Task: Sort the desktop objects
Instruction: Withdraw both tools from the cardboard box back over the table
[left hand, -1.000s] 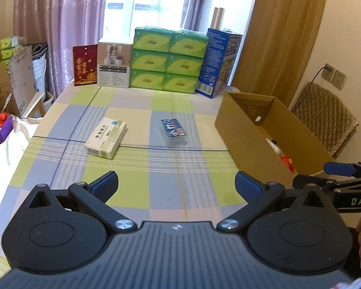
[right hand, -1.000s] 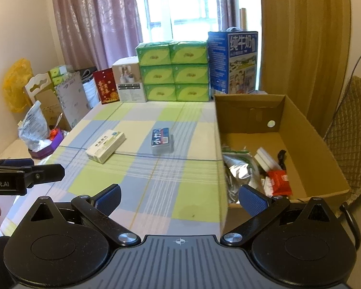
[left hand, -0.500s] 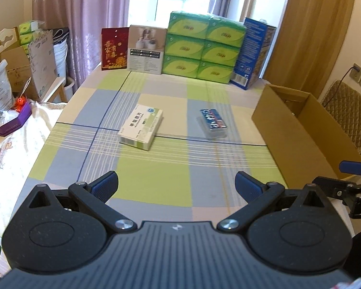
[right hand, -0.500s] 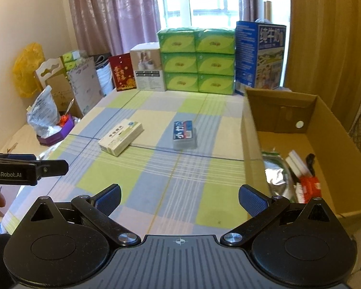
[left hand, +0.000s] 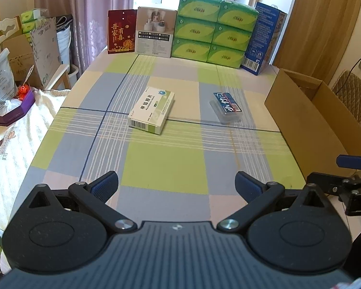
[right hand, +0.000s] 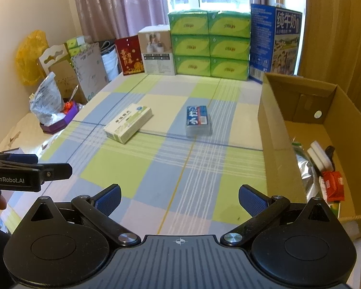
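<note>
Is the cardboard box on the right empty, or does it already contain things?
Not empty: the open cardboard box holds a silver pouch, a red packet and other items.

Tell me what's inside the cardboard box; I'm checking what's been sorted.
In the cardboard box: a silver foil pouch, a white block, a red packet and something black. The near wall hides the rest.

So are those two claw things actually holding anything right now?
No, nothing. The left gripper and the right gripper are both open and empty, above the table. The white medicine box and the small blue-labelled pack lie untouched on the checked cloth.
</note>
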Demonstrator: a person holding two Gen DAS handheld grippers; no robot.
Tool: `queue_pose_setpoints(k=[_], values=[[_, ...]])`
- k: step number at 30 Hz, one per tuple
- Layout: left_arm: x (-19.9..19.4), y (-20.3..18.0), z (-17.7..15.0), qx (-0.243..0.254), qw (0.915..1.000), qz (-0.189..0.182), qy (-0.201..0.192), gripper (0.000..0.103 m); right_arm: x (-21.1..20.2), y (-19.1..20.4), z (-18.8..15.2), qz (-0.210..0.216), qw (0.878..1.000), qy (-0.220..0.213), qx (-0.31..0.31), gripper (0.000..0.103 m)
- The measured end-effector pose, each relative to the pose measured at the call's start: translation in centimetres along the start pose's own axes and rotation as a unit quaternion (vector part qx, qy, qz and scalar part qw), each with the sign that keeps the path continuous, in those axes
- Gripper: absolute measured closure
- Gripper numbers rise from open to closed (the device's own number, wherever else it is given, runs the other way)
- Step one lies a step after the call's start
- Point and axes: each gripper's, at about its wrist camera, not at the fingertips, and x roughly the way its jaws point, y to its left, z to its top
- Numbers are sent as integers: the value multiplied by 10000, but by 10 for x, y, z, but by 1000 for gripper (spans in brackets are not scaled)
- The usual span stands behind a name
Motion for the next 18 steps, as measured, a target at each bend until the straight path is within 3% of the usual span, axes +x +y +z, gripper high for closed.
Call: queue_pose_setpoints(k=[18], values=[[40, 6, 20, 210, 9995, 93, 213, 2, 46, 2, 9, -6, 9993, 320, -167, 2]])
